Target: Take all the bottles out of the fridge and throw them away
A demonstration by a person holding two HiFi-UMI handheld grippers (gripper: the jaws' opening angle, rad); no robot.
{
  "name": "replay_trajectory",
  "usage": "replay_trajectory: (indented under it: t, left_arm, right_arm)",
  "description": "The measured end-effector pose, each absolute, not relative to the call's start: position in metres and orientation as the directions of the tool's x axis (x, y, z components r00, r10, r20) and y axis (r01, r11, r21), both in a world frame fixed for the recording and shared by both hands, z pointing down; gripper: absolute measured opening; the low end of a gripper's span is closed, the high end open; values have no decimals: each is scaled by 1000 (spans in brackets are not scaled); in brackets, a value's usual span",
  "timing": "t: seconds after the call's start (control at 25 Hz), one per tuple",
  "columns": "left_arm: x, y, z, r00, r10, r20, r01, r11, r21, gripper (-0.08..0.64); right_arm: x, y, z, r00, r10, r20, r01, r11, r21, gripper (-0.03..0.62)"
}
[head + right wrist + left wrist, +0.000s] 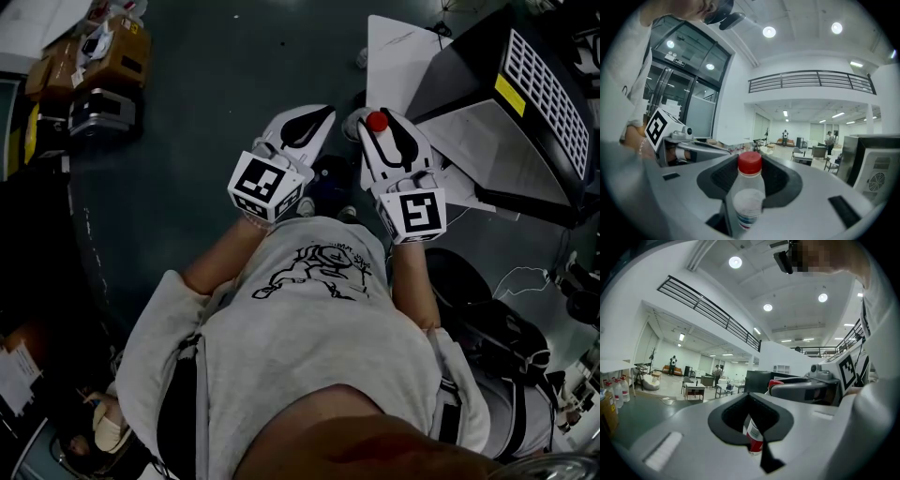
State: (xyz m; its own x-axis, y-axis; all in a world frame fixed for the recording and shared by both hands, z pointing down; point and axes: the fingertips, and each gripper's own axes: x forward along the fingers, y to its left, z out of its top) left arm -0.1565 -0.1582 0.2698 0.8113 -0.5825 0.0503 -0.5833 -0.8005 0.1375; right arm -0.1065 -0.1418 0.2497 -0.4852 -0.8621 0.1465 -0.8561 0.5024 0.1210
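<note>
**A:** What is nearest to the head camera?

**B:** A grey sweatshirt [309,328] of soft cloth, with a black line drawing on it. Two bare forearms come out of its sleeves.

**A:** And what do the hands hold?

**B:** Each holds a hand-held gripper of smooth white plastic with dark drop-shaped pads. The left hand-held gripper [317,117] is clamped on a small bottle with a glossy red and white label [753,437]. The right hand-held gripper [375,131] is clamped on a clear plastic bottle [748,197]. That one is round, with a ribbed red cap that stands above the jaws.

**A:** Are the two close together?

**B:** Yes, side by side, in front of the chest.

**A:** What lies further away?

**B:** The floor [225,84], dark and smooth. On it, at the left, are brown cardboard boxes [117,52]. At the right is a black cabinet [469,66] with a white grid panel.
</note>
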Motion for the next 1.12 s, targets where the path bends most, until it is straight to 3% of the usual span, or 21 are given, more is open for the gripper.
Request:
replay_trajectory:
  t: [1.12]
  left_arm:
    - [-169,-150,292,717,-689,105,-696,-698,168,9]
  right_arm:
    - [-117,-144,275,-597,-780,190,-782,618,82,156]
